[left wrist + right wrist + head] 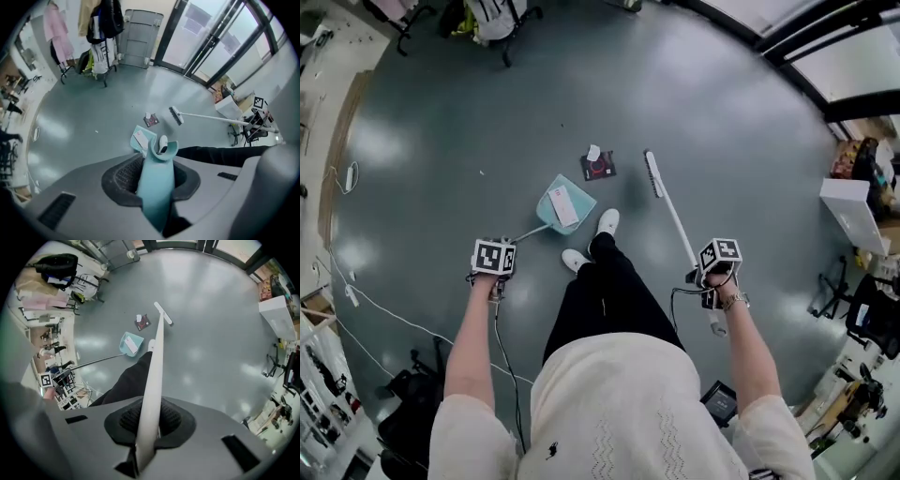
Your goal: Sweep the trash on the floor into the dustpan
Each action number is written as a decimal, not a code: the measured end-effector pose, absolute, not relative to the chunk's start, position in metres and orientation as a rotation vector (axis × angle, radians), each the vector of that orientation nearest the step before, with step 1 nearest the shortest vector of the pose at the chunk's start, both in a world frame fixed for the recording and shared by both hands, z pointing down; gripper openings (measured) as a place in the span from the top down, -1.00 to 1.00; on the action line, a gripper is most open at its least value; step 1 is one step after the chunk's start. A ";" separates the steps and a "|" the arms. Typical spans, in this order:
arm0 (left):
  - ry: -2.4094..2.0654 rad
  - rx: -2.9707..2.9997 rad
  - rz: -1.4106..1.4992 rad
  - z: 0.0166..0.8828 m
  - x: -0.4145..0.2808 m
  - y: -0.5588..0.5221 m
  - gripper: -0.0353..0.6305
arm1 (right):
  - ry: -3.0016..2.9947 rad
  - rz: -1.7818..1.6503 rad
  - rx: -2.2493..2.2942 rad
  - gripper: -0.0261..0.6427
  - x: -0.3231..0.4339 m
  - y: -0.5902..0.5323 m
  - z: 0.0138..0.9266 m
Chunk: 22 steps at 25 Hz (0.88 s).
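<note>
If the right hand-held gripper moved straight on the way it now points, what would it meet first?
The right hand-held gripper would probably meet the brush head of the long white broom it grips. The black trouser leg lies just left of that line; depth is unclear.

Glossy grey floor (pixel 487 103), glass doors (pixel 211 37), clothes rack (pixel 101 28) behind.

L gripper (pixel 156 177) is clamped on the teal dustpan handle (pixel 157 194), pinched btwn both fingers (pixel 124 176). Straight ahead of them the dustpan (pixel 150 134) sits on the floor w/ a pale card (pixel 139 139) in it. A white shoe (pixel 162 144) shows just past the handle end. Further out lie a dark packet (pixel 151 121) & a white scrap (pixel 148 115). Ahead-right is the broom head (pixel 176 115), its stick running right over a black trouser leg (pixel 220 154).
</note>
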<state>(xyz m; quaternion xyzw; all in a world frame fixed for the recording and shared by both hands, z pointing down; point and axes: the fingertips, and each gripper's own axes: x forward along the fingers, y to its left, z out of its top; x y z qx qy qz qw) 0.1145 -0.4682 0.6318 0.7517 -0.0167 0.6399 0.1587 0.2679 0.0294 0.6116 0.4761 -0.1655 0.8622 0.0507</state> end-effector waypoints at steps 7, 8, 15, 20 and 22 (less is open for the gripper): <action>0.206 2.160 1.957 0.626 0.193 -0.553 0.61 | -0.461 2.726 1.491 0.77 0.288 -0.013 0.642; 0.230 2.170 1.970 0.626 0.204 -0.566 0.61 | -0.441 2.745 1.499 0.77 0.291 -0.026 0.646; 0.344 2.219 2.075 0.637 0.257 -0.612 0.61 | -0.361 2.772 1.516 0.77 0.297 -0.073 0.652; 0.603 2.236 2.200 0.657 0.308 -0.644 0.61 | -0.276 2.744 1.465 0.77 0.296 -0.100 0.649; 0.710 2.244 2.232 0.665 0.325 -0.660 0.61 | -0.255 2.767 1.472 0.77 0.292 -0.118 0.656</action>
